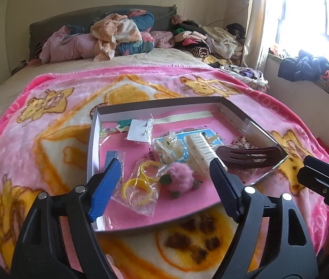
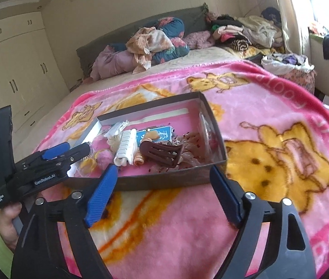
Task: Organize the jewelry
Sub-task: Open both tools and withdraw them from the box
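A shallow box (image 1: 93,137) with a pink floor lies on the pink blanket and also shows in the right wrist view (image 2: 164,181). In it are a brown hair claw (image 1: 250,157) (image 2: 162,153), a white hair claw (image 1: 202,150) (image 2: 127,147), a pink pompom (image 1: 179,179), yellow rings in a clear bag (image 1: 139,190) and an earring card (image 1: 139,130). My left gripper (image 1: 164,169) is open, hovering over the box's near part above the pompom and bag. My right gripper (image 2: 164,179) is open and empty, just outside the box's near wall.
The box rests on a pink cartoon blanket (image 2: 269,127) spread over a bed. Piled clothes and bedding (image 1: 118,37) lie at the headboard. A window sill with dark clothing (image 1: 304,67) is at the right. Wardrobes (image 2: 13,69) stand at the left.
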`<control>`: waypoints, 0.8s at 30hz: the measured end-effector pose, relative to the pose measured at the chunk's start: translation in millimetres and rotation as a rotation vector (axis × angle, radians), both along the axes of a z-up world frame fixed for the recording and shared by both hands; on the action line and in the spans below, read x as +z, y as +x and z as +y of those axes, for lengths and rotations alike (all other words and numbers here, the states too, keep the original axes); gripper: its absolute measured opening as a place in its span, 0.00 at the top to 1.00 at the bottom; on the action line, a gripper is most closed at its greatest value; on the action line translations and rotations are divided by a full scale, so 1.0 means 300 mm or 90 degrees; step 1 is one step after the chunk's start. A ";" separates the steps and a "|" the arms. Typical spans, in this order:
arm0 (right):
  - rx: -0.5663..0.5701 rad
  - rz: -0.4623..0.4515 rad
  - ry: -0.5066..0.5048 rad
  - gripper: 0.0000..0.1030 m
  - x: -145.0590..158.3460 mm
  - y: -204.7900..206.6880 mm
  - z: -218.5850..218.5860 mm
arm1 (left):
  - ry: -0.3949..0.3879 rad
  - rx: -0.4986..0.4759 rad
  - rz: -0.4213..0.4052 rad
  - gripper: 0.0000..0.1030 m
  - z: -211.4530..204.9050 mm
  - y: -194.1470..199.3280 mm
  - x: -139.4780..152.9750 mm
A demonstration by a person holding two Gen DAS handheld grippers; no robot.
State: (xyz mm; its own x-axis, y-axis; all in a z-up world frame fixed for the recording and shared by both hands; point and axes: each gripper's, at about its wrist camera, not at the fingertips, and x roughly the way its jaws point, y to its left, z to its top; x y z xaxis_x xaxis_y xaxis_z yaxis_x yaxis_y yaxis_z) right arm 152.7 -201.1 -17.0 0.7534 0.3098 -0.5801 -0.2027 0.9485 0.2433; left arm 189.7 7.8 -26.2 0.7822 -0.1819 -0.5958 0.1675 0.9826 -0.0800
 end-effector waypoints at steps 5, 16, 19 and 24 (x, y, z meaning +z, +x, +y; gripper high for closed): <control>0.002 -0.037 -0.031 0.13 0.029 -0.064 -0.004 | -0.004 0.001 -0.018 0.16 -0.011 -0.057 0.029; 0.021 -0.150 -0.094 0.06 0.084 -0.192 0.021 | -0.020 0.011 -0.070 0.11 -0.028 -0.190 0.060; 0.024 -0.194 -0.110 0.06 0.094 -0.225 0.022 | -0.021 0.012 -0.078 0.11 -0.027 -0.217 0.062; 0.026 -0.237 -0.132 0.06 0.094 -0.250 0.021 | -0.019 0.016 -0.087 0.11 -0.027 -0.258 0.052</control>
